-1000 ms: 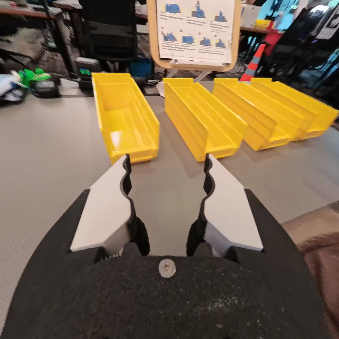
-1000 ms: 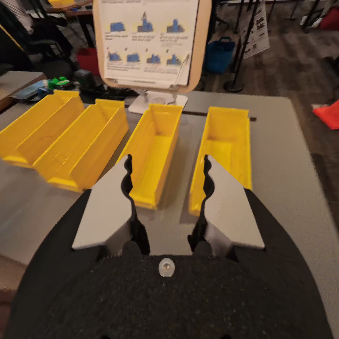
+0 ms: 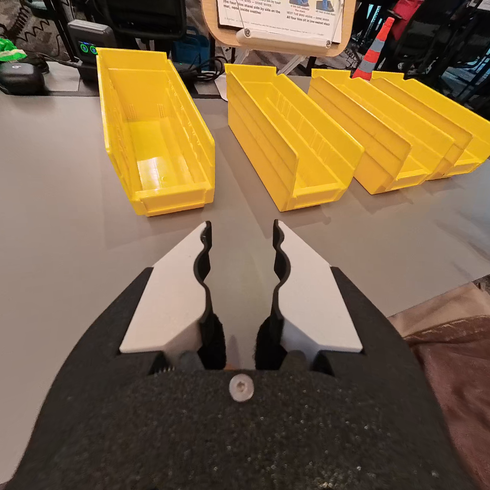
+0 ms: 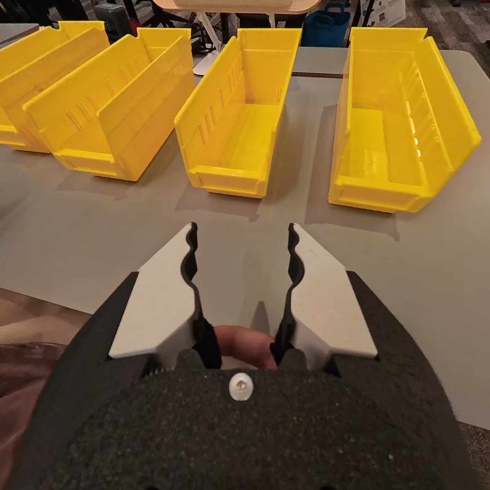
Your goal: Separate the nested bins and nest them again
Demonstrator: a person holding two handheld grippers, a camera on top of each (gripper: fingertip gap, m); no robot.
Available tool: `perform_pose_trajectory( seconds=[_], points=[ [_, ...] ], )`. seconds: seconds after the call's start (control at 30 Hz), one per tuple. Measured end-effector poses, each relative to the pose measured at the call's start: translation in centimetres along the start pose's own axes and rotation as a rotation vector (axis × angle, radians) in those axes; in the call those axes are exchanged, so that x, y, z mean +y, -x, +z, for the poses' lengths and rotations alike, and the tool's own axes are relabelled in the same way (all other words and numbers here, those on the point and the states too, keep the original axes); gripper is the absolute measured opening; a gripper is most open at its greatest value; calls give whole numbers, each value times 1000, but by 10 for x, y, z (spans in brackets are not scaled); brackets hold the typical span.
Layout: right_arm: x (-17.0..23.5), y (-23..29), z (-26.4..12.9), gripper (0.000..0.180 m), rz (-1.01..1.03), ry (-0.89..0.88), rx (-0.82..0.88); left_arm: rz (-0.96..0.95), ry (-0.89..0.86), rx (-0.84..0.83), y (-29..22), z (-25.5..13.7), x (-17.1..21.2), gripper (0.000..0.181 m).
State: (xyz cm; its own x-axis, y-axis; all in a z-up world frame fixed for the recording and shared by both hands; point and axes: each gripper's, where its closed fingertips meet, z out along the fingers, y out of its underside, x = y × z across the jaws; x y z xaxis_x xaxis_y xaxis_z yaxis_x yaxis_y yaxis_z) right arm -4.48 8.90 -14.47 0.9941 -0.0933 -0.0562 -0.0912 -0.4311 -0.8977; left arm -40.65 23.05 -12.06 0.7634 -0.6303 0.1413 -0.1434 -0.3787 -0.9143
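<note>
Four yellow bins stand side by side in a row on the grey table, in front of the sign board; none sits inside another. The two farthest from the leftmost bin look to be touching, though the angle is poor. Left gripper hangs released and empty, near that bin's front end. Right gripper is likewise spread and empty, short of the second bin from the right. Separation looks done; nesting comes next. That calls for gripping one bin's side wall, lifting it clear, and lowering it squarely into its neighbour.
</note>
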Motion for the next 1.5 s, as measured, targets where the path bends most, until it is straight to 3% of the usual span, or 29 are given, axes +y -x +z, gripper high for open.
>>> perform_pose_trajectory(
  seconds=[1.03,1.27,1.4,1.43,1.47,1.5],
  points=[
    [-2,10,9,69,-68,-1,-9,47,50,2,-7,-5,11,44],
    [-39,-86,14,70,40,-103,176,30,58,-19,-3,-11,16,43],
    [-43,-159,22,88,131,-97,276,29,62,-22,-2,-12,18,43],
    [-46,-173,25,88,136,-95,296,31,62,-24,-2,-12,18,43],
    [-49,-181,31,71,151,-89,281,34,62,-28,-1,-12,18,43],
    [-51,-190,37,68,167,-88,280,37,63,-33,0,-12,18,42]
  ],
)
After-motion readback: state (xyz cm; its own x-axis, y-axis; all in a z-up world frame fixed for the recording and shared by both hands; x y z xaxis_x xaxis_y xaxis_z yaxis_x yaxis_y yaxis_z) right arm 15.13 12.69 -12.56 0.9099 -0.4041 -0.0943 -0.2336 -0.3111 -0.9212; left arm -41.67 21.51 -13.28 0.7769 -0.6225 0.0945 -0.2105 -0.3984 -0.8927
